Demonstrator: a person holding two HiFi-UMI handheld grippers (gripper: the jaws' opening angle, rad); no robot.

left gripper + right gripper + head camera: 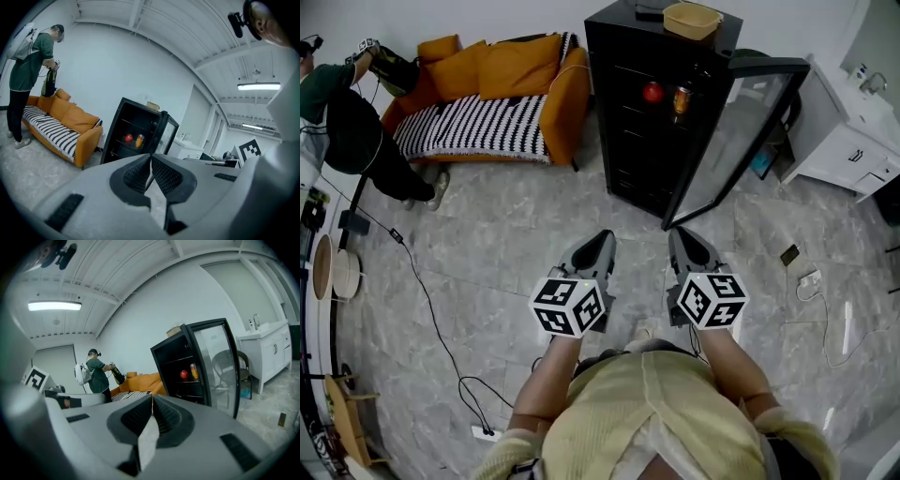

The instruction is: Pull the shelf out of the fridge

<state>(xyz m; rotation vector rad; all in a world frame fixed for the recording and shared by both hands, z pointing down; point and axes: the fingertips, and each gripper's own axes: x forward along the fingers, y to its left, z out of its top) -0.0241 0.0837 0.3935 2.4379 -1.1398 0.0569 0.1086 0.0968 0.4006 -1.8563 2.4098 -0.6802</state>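
A small black fridge (649, 103) stands ahead on the floor with its glass door (739, 131) swung open to the right. On a wire shelf (185, 379) inside sit a red apple (652, 92) and an orange can (682, 98). My left gripper (602, 242) and right gripper (682, 236) are side by side over the floor, well short of the fridge, both shut with nothing between the jaws. The left gripper view shows the fridge (136, 133) beyond the closed pads (140, 174); the right gripper view shows the fridge (187, 366) beyond its own pads (164, 416).
An orange sofa (502, 94) with a striped blanket stands left of the fridge, and a person (352, 127) with a backpack stands by it. A cable (431, 309) runs across the grey tile floor. A white cabinet (853, 131) with a sink is at the right. A basket (692, 19) sits on the fridge.
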